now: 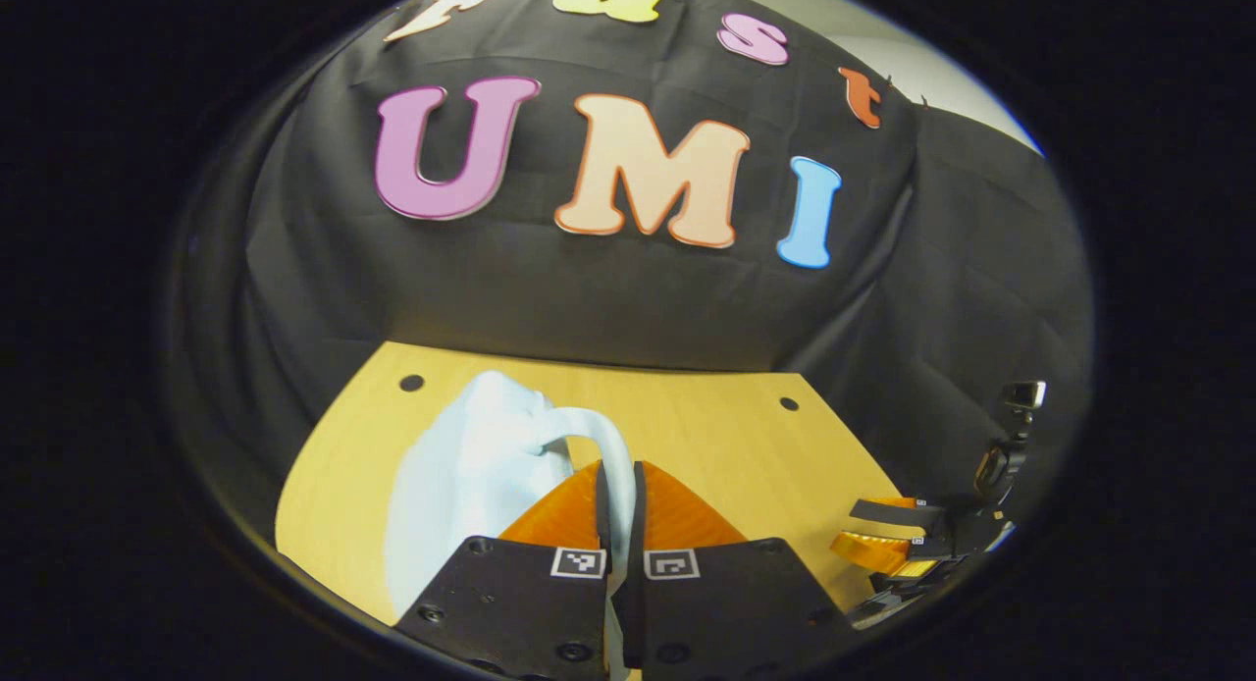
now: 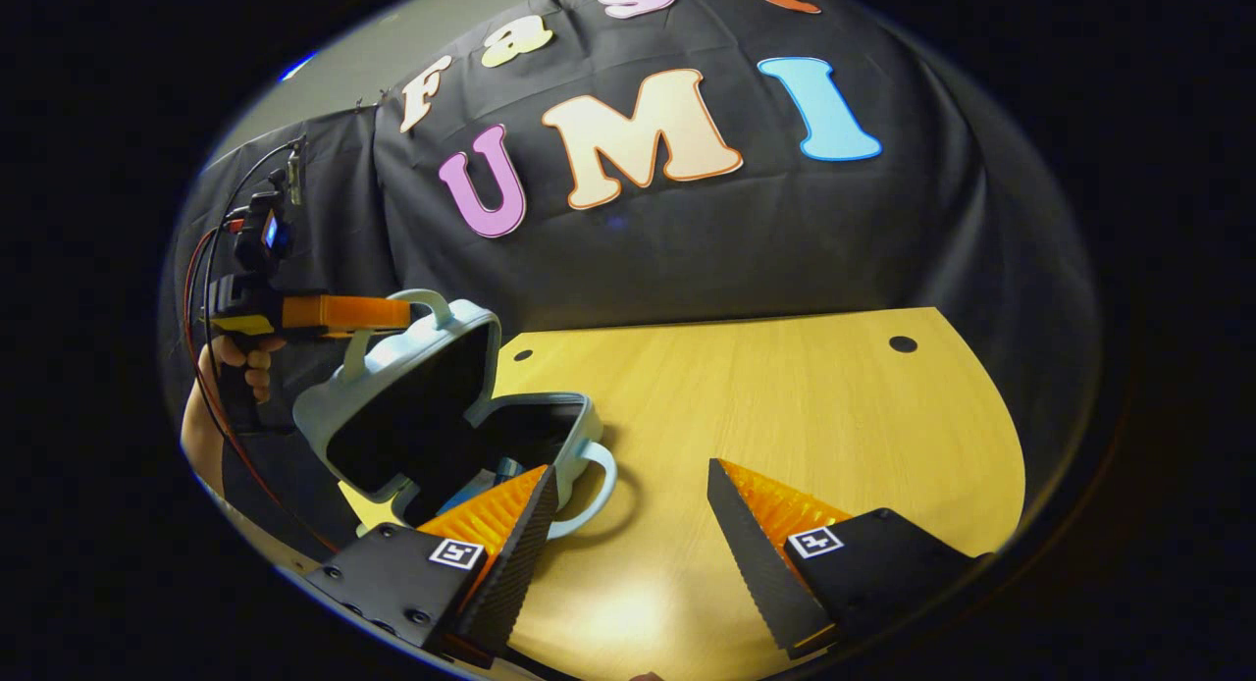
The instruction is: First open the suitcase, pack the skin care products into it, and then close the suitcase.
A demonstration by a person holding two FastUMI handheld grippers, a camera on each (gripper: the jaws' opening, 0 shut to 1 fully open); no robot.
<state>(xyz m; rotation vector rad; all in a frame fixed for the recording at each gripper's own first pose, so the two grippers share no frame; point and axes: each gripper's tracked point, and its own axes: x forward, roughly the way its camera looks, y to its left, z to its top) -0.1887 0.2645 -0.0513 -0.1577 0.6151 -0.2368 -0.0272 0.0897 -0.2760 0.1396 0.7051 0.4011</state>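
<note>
You're pinching the suitcase [image 2: 442,406] lid's handle [image 1: 599,445] with the left gripper [image 1: 618,524], right gripper [image 2: 628,524] gaping wide and empty, so I'd be swinging it down slowly.

Dim booth lighting from overhead. A soft glare patch sits on the near table [image 2: 628,602], and the suitcase [image 2: 442,406] casts a short shadow. Fisheye bending curves the edges; focus stays fairly sharp.
</note>
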